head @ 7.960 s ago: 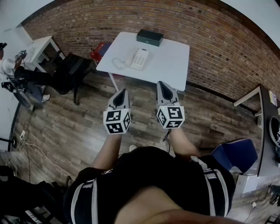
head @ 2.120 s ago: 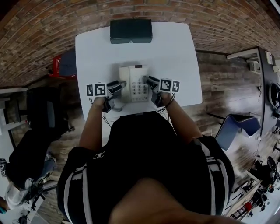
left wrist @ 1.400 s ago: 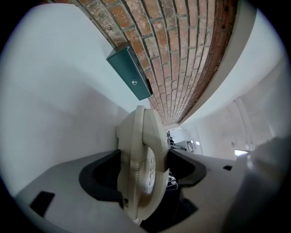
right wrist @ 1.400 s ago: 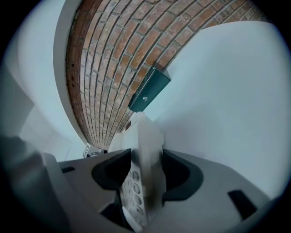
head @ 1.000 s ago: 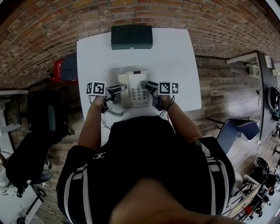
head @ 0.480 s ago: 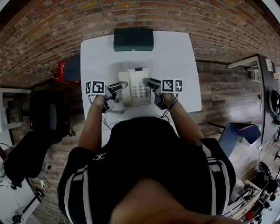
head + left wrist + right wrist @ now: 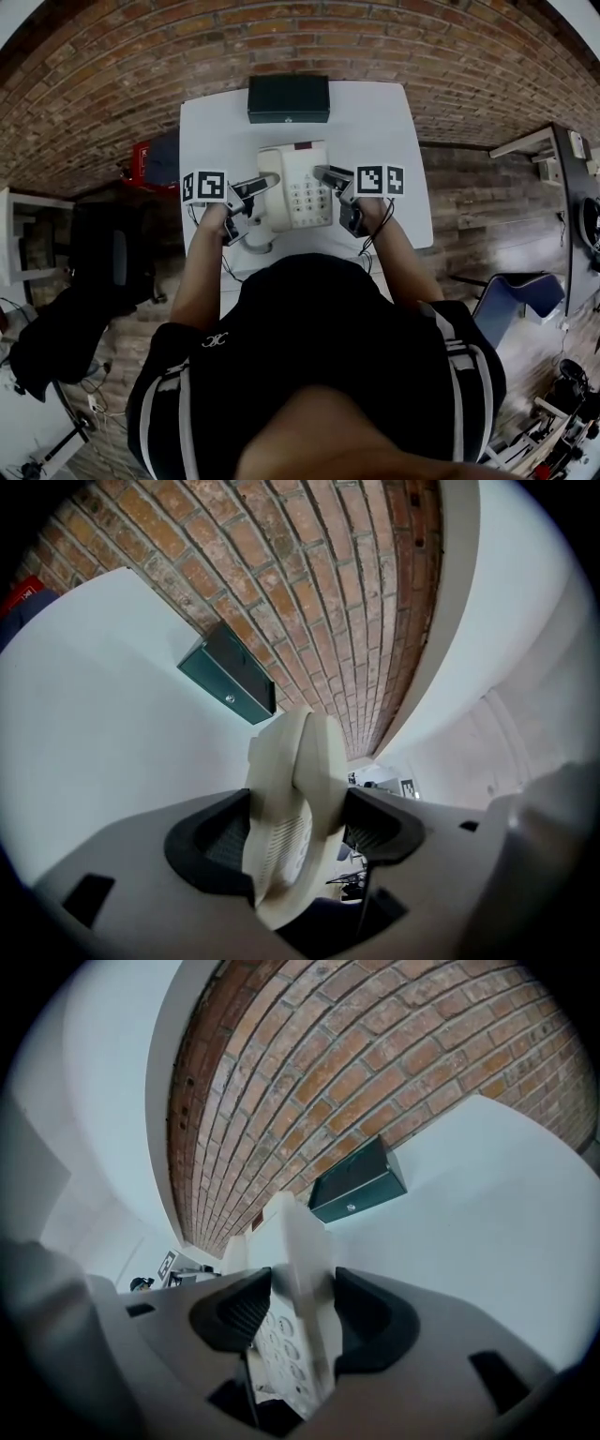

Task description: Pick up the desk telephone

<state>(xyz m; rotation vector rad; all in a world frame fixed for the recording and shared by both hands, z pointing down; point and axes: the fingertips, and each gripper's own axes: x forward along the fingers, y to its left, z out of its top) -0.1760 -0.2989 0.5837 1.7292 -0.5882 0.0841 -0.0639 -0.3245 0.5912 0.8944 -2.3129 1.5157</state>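
Left tool (image 7: 262,184) and right tool (image 7: 324,173) clamp opposite sides of the cream plastic desk telephone (image 7: 300,192) over the white counter (image 7: 375,122); a dark green rectangular box (image 7: 289,98) sits far behind, apart.

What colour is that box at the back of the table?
Dark green box, clearest in the right gripper view.

Smooth cream plastic telephone (image 7: 296,186), matt white table (image 7: 375,122), rough brick floor (image 7: 122,56).
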